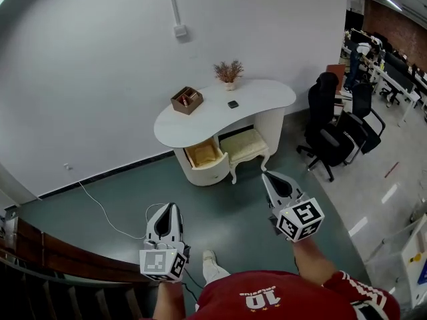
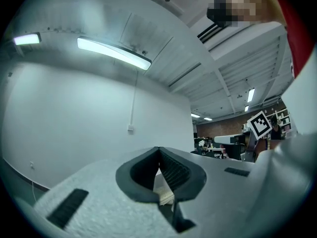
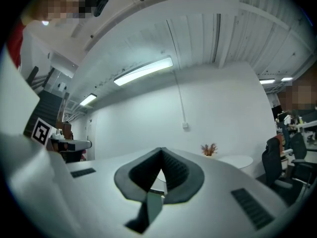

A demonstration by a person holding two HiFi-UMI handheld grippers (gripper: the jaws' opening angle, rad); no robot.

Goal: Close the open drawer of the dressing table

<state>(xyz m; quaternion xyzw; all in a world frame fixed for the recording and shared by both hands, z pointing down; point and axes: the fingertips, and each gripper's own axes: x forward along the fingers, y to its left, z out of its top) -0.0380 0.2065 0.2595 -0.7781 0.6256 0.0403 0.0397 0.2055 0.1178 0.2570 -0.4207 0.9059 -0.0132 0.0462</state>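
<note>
Left gripper [image 1: 167,212] and right gripper [image 1: 269,179], jaws together and empty, aim at the far-off open drawer [image 1: 204,156] mid-frame, probably to push it.

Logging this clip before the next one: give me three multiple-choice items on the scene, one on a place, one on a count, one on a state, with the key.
1. The stool stands: A) partly under the dressing table; B) on top of it; C) tipped over.
2. Things on the dressing table: A) one; B) three; C) five.
3. The drawer is: A) shut; B) pulled out; C) removed.
Key: 1 A, its cushion shows below the top's edge; 2 B, brown box, dried plant, small dark item; 3 B, its inside shows.
</note>
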